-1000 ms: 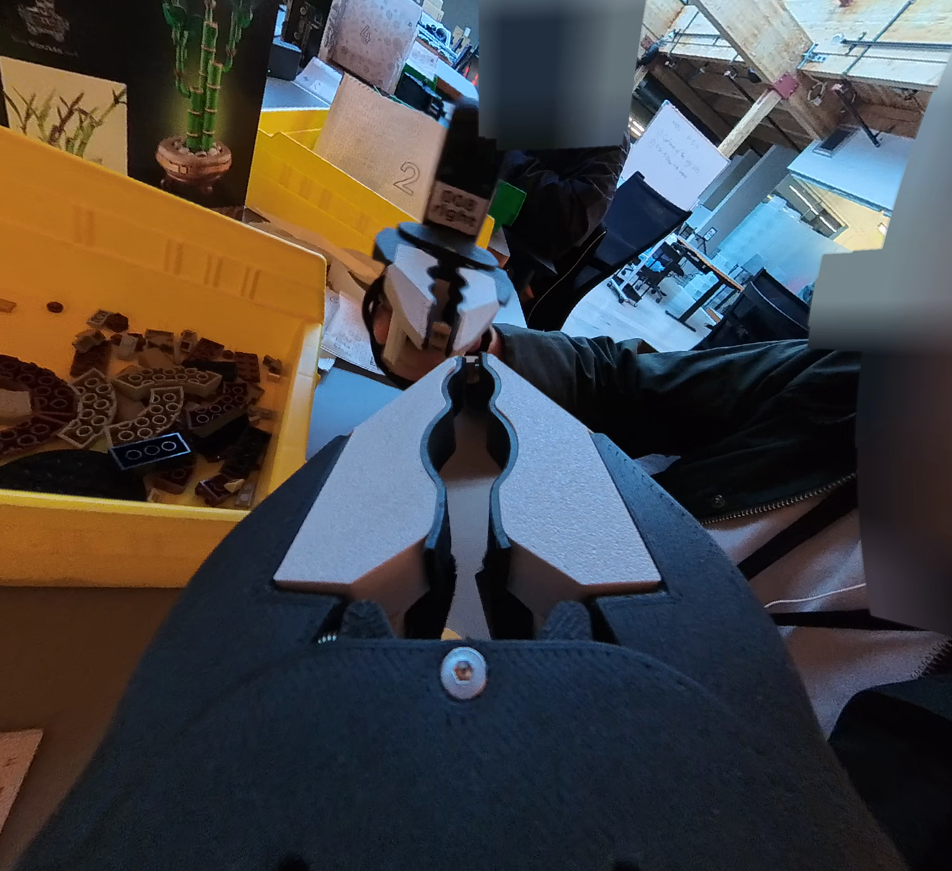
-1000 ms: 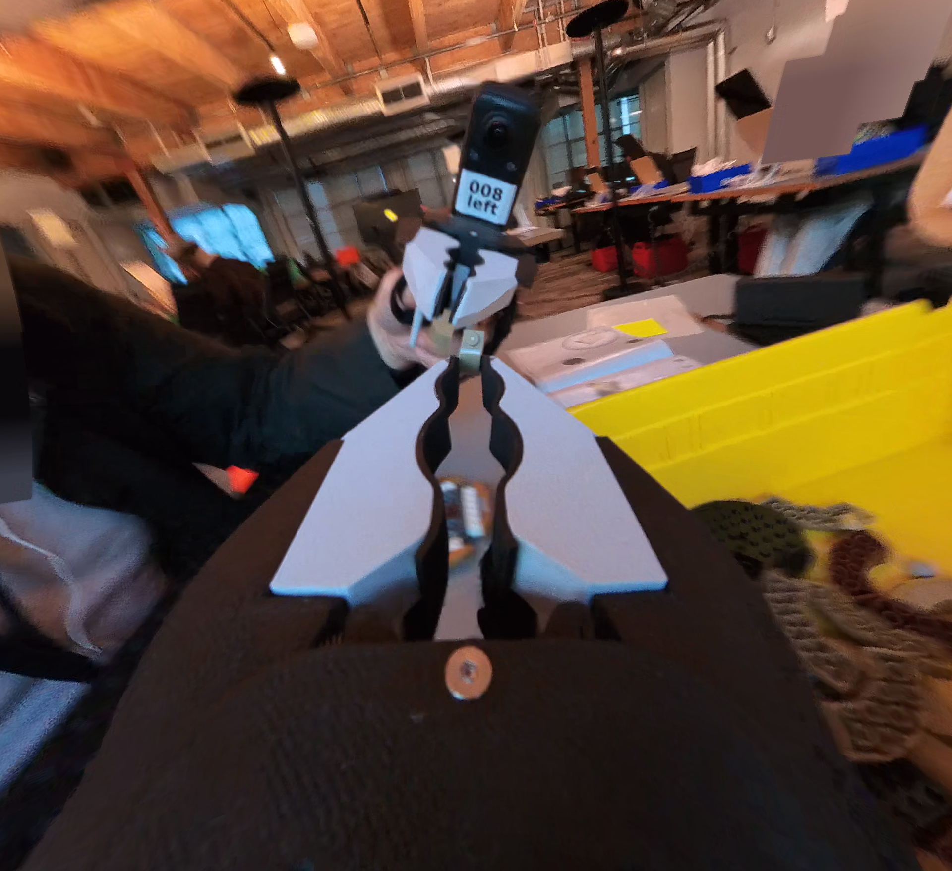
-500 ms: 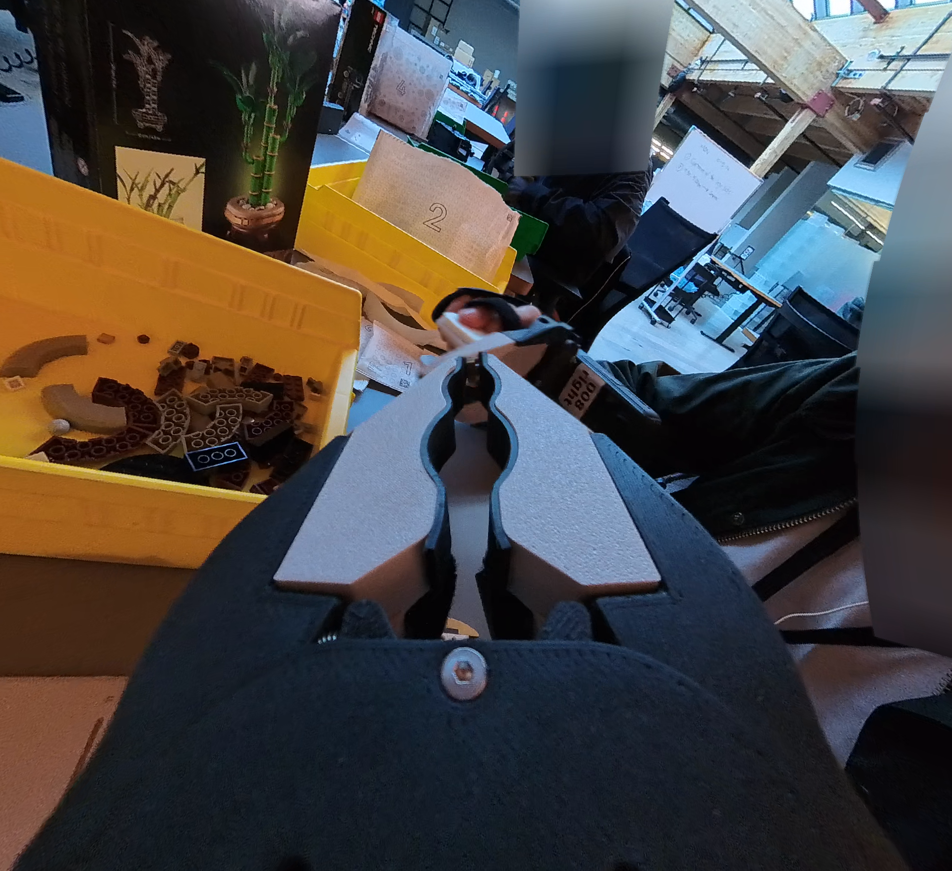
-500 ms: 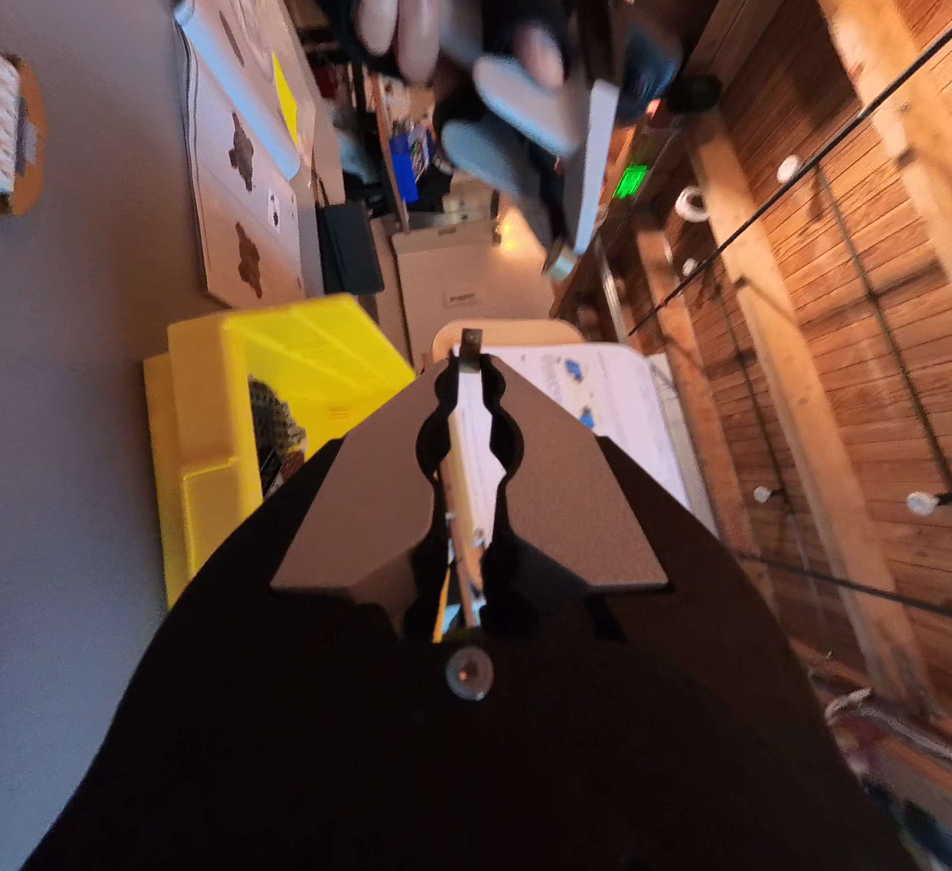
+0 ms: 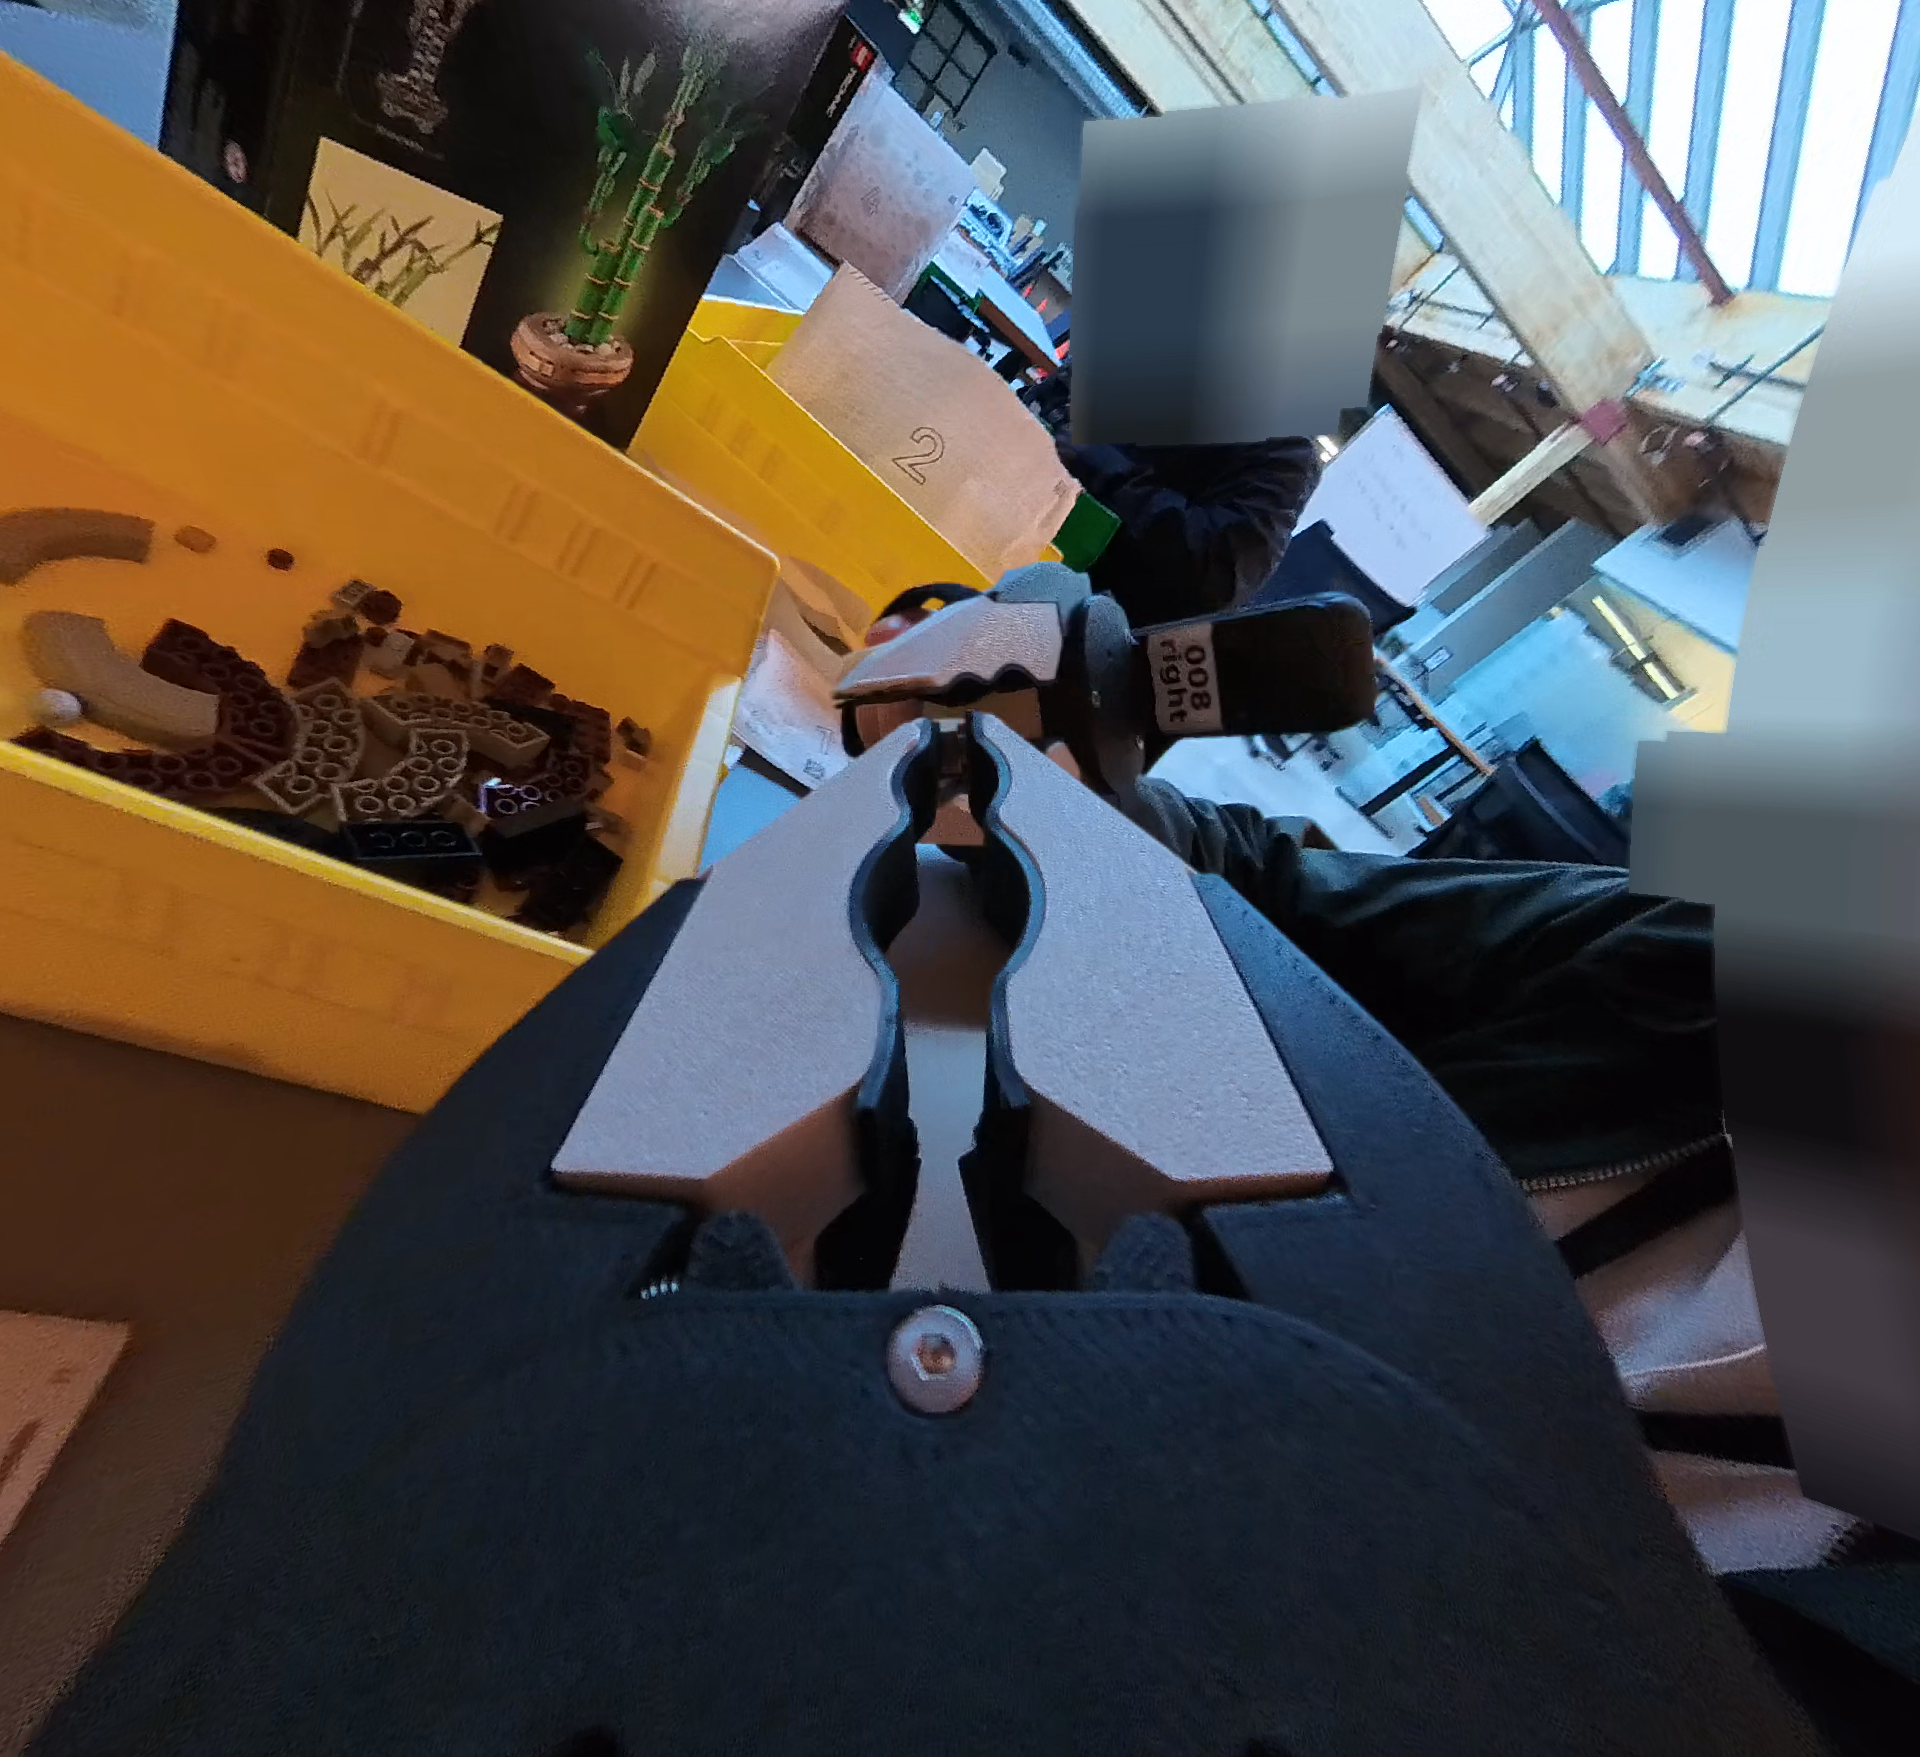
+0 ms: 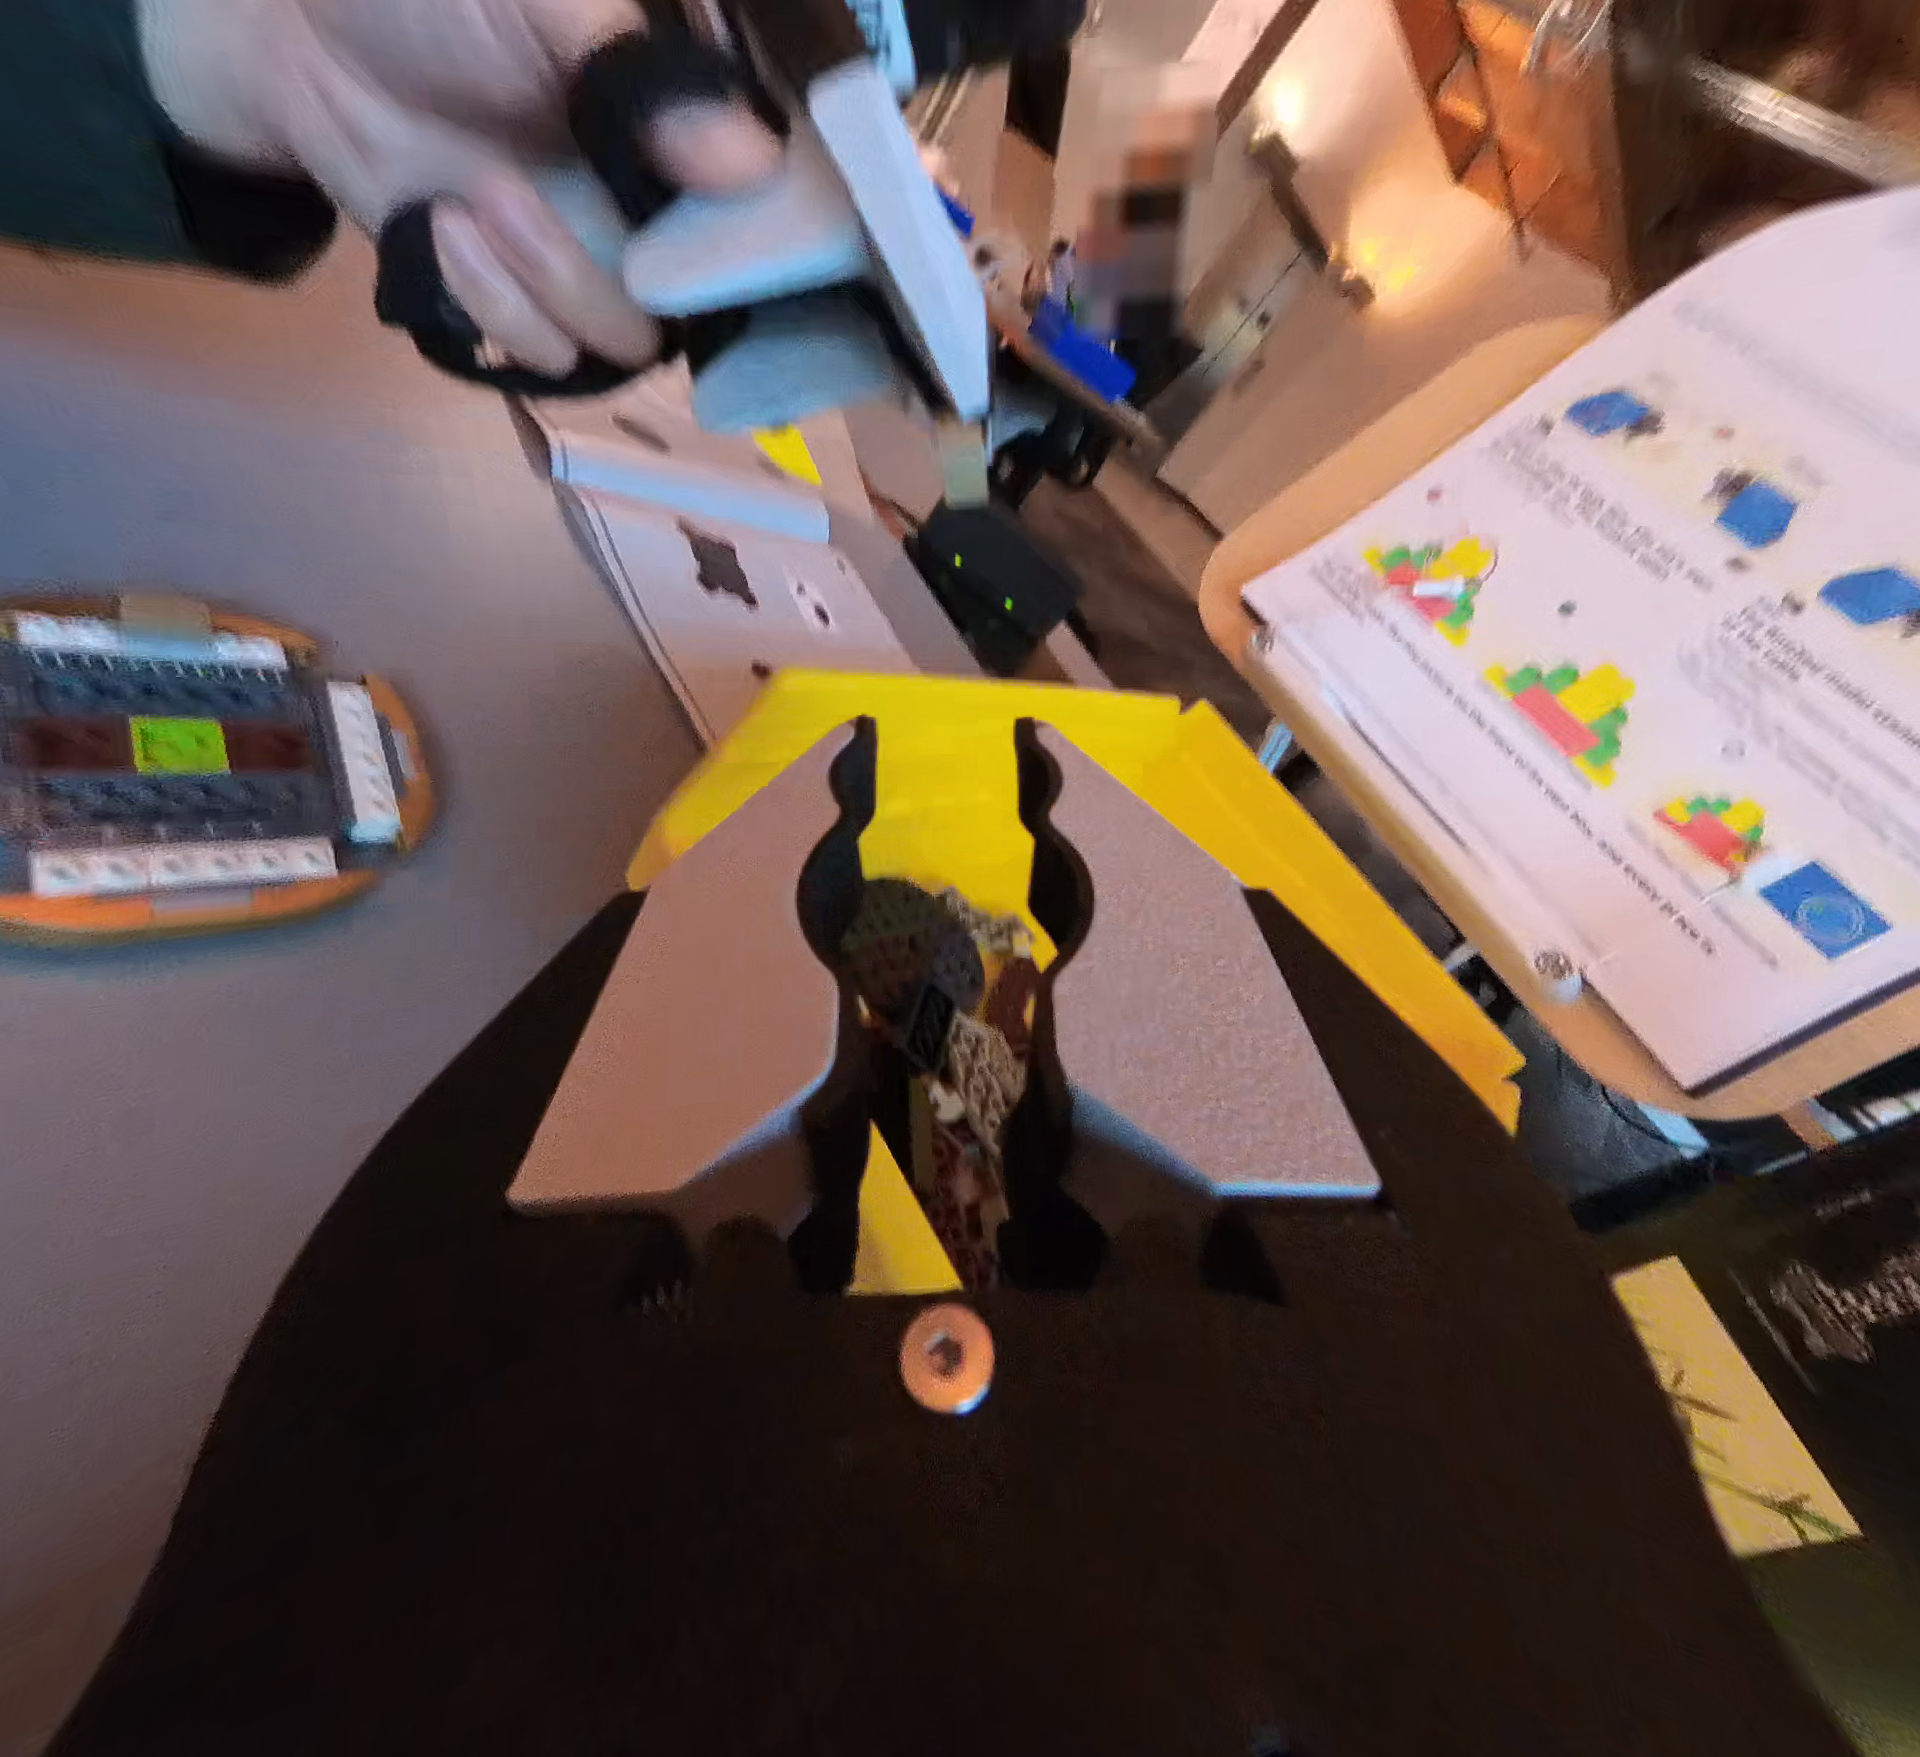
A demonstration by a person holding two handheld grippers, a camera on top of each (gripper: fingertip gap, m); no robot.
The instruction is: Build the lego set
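Observation:
My left gripper (image 5: 948,743) is shut on a small tan piece (image 5: 948,760). In the right wrist view it is blurred at the top (image 6: 961,424), with the tan piece (image 6: 962,469) hanging from its tips. My right gripper (image 6: 942,731) is open and empty, pointing down over a yellow bin (image 6: 1299,876) of brown and grey bricks (image 6: 930,959). In the left wrist view the right gripper (image 5: 862,705) lies sideways just beyond my left fingertips. A round, partly built model (image 6: 177,751) with an orange rim lies on the table to the left.
The yellow bin (image 5: 260,959) with loose dark bricks (image 5: 364,751) stands at the left. Behind it are the black set box (image 5: 499,97) and paper bags (image 5: 914,419). An open instruction booklet (image 6: 1610,668) on a stand is at the right. A person's dark sleeve (image 5: 1455,959) is close by. Some 5 cm of space lies between my two pairs of fingers.
My right gripper has opened and its small piece is gone from its tips. It has swung away from the left gripper and now points down over the bin. The left gripper stays shut.

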